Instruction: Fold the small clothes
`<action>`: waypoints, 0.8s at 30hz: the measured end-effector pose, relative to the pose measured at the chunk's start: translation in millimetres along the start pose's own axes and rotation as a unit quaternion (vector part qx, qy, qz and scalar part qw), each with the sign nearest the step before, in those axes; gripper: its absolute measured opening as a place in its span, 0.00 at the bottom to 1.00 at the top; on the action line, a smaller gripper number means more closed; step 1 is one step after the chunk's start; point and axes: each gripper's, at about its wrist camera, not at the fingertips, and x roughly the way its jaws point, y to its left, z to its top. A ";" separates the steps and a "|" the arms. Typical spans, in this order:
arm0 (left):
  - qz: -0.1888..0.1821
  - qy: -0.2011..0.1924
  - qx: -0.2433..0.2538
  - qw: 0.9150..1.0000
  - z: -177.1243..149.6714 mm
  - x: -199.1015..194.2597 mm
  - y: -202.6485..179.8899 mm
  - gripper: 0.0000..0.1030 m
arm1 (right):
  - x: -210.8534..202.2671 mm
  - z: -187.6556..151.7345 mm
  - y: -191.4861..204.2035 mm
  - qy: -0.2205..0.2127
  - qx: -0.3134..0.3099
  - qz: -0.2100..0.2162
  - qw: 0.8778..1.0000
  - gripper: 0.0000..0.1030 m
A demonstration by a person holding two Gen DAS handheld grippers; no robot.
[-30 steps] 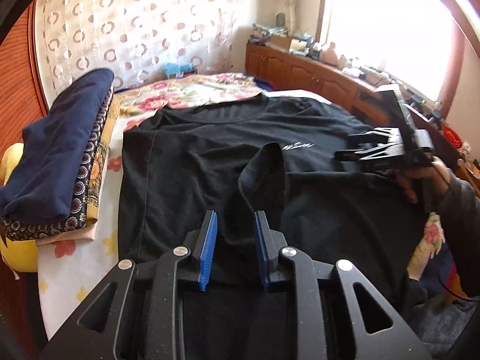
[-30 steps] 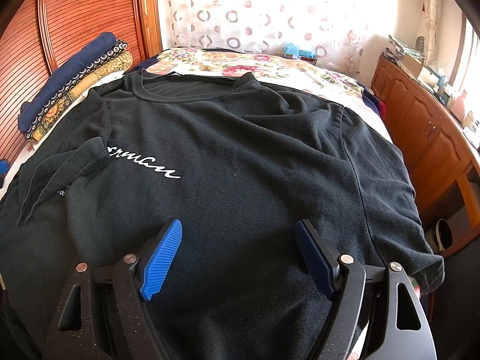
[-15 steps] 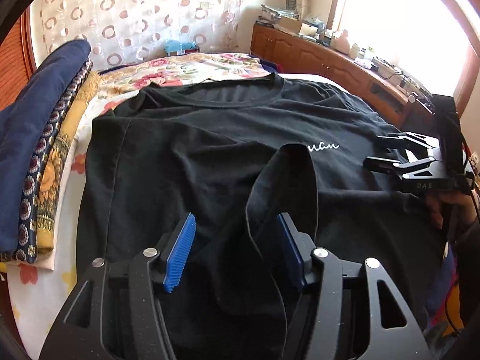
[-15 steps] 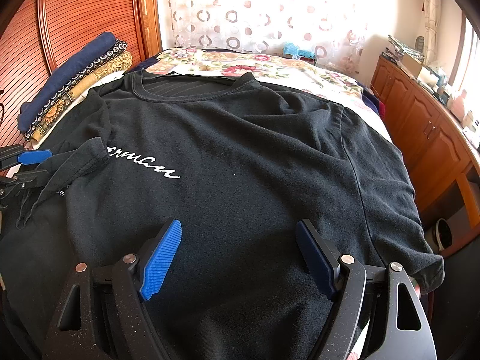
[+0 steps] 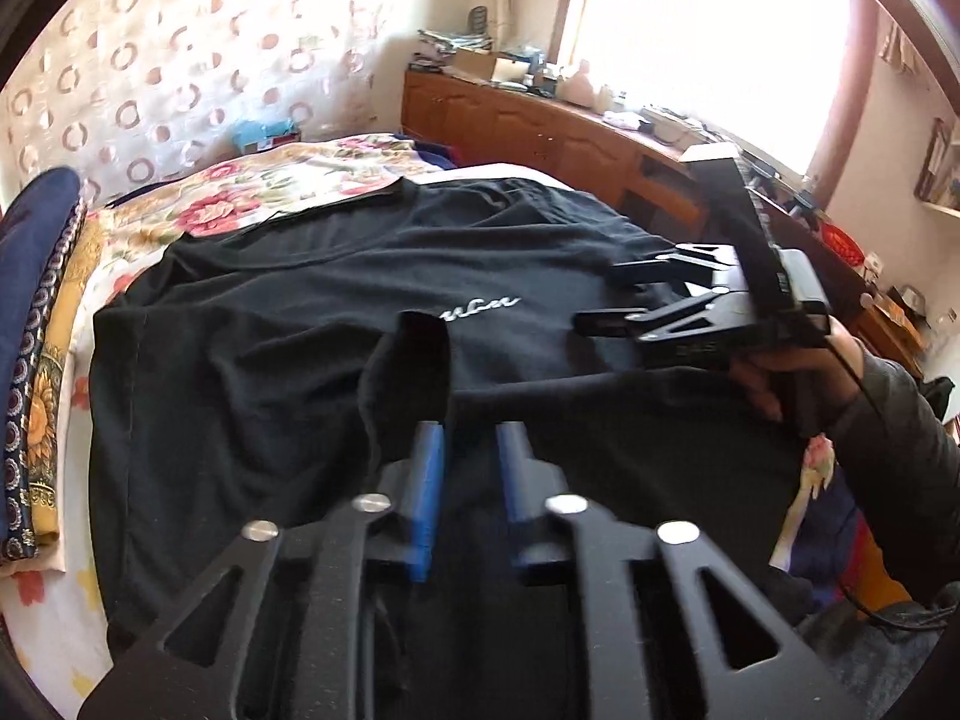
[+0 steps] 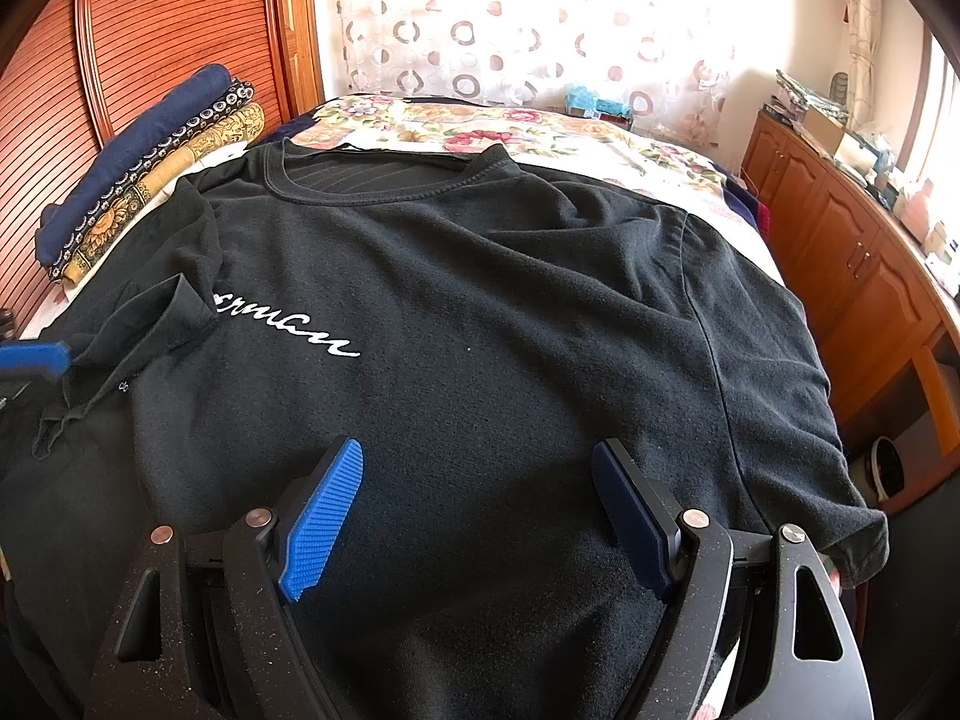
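A black T-shirt [image 5: 270, 330] [image 6: 510, 300] with white script lies face up across the bed. Its left sleeve [image 5: 414, 372] [image 6: 150, 324] is folded in over the chest and covers the start of the lettering. My left gripper [image 5: 468, 429] hovers just behind that sleeve; its jaws are closing, a narrow gap still shows, and the pads press on nothing. One blue pad of the left gripper [image 6: 30, 357] shows in the right wrist view. My right gripper [image 6: 480, 456] [image 5: 597, 294] stands wide open over the shirt's lower front, holding nothing.
A stack of folded cloths [image 6: 150, 144] [image 5: 36, 330] lies along the bed's left side against a slatted wooden headboard [image 6: 150, 18]. The floral bedsheet [image 5: 270, 186] shows beyond the collar. A wooden cabinet [image 6: 840, 240] runs along the right. A hand [image 5: 792, 372] holds the right gripper.
The left gripper's jaws spread, leaving the sleeve on the chest, then narrowed again while the gripper slid sideways past the sleeve. The right gripper stayed still.
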 end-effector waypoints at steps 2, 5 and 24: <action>0.004 -0.006 0.000 1.000 1.4 -4.8 -2.4 0.40 | 0.0 -0.1 -0.1 0.000 0.000 0.000 1.000 0.78; 0.023 -0.010 -0.001 1.000 3.6 -6.7 0.1 0.43 | 0.0 -0.1 -0.2 0.000 0.000 0.000 1.000 0.78; 0.116 -0.013 -0.046 0.992 -7.9 -4.8 48.0 0.75 | -0.2 -0.2 -1.0 0.000 0.000 0.001 1.000 0.79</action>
